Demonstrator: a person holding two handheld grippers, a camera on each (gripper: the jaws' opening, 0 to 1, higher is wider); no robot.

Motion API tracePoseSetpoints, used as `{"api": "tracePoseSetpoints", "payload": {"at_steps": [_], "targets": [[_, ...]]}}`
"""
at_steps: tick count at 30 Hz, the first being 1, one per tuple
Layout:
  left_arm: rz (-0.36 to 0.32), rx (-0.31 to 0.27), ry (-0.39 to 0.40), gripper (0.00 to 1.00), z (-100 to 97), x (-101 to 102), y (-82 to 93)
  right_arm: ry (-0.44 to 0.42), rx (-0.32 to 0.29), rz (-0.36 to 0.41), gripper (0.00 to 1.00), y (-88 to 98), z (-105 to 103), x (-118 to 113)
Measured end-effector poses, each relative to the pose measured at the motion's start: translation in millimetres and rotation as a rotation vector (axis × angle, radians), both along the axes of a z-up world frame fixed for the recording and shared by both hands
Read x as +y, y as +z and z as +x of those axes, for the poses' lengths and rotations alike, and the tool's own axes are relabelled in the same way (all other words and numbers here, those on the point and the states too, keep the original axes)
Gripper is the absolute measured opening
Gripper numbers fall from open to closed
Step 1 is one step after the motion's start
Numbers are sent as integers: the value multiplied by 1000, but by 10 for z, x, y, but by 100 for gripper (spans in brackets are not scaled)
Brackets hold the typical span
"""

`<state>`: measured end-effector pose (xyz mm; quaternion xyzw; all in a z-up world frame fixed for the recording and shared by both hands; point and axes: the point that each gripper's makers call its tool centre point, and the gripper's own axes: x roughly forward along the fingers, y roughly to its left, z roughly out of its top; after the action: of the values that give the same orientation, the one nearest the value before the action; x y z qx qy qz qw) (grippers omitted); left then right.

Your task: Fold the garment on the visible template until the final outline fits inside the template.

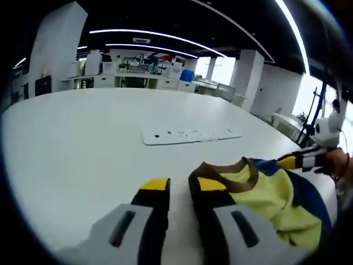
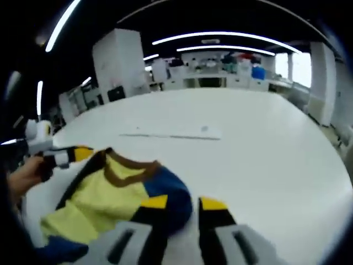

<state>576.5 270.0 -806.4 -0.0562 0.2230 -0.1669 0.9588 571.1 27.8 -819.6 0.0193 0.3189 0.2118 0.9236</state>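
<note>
- Yellow and blue shirt with a brown collar is what we're working with, lying crumpled on the white table, on the side closest to us and well short of the far edge.
- No template outline that we can make out under it. Only other thing on the table is a flat white strip with small dark marks, further out toward the middle, well apart from the shirt.
- The relation that matters: the shirt sits between our two grippers. From the left gripper it lies off to the right, collar just beside the right-hand jaw. From the right gripper it lies to the left, blue part up against the left-hand jaw.
- Its long axis seems to run roughly from one gripper to the other, though it's too bunched up to be sure.
- Left gripper's jaws stand a narrow gap apart with nothing between them, same for the right gripper.
- Neither gripper is clearly nearer, both are right at the fabric. Our guess is the next move is each one pinching its own side, so we'd turn inward.
- Folding looks barely started to us.
</note>
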Motion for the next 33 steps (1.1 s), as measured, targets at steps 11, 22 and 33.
{"api": "tracePoseSetpoints", "payload": {"at_steps": [11,22,33], "targets": [[59,-25,-90,56,-371,-103,225,71,32,64,75,329,-425,221],[81,-59,-132,69,-854,-90,405,127,80,77,96,513,-1100,415],[130,-40,-205,62,-1452,-111,360,158,126,138,88,471,-1783,725]]}}
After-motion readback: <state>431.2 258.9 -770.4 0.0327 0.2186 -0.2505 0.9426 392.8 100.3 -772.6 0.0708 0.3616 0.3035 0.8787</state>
